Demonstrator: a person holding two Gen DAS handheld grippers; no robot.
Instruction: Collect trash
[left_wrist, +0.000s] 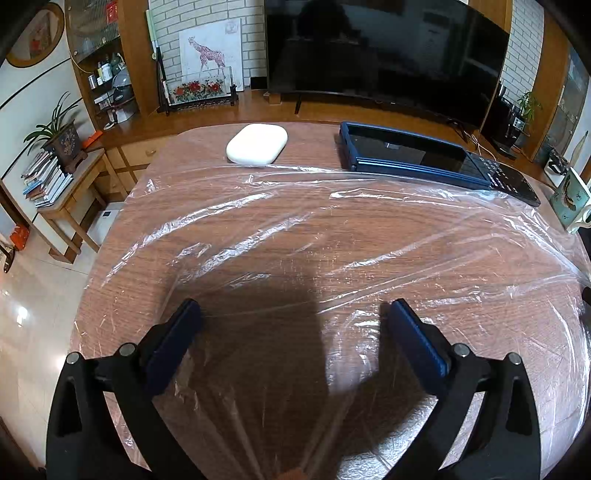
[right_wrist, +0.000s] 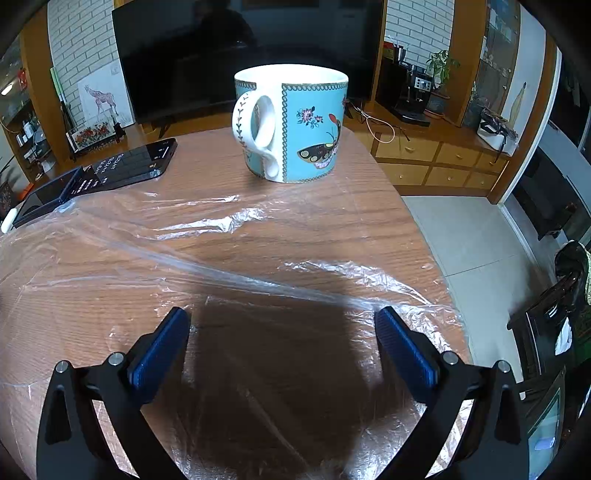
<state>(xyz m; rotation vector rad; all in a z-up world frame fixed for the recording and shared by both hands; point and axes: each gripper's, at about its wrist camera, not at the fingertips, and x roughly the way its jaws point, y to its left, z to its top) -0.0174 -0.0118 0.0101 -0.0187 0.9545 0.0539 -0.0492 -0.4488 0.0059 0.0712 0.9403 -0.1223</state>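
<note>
A large sheet of clear crinkled plastic film (left_wrist: 332, 236) lies spread over the brown wooden table (left_wrist: 207, 147). It also shows in the right wrist view (right_wrist: 207, 225). My left gripper (left_wrist: 291, 314) is open, low over the film near the table's near edge, nothing between its blue pads. My right gripper (right_wrist: 282, 319) is open over the film's right part, also empty; a taut fold of film runs to its right finger (right_wrist: 402, 347).
A white oval case (left_wrist: 256, 143) and a dark blue tray-like device with a keypad (left_wrist: 424, 158) sit at the table's far side. A turquoise butterfly mug (right_wrist: 291, 123) stands at the far right by the film's edge. A TV (left_wrist: 384, 51) stands behind on a cabinet.
</note>
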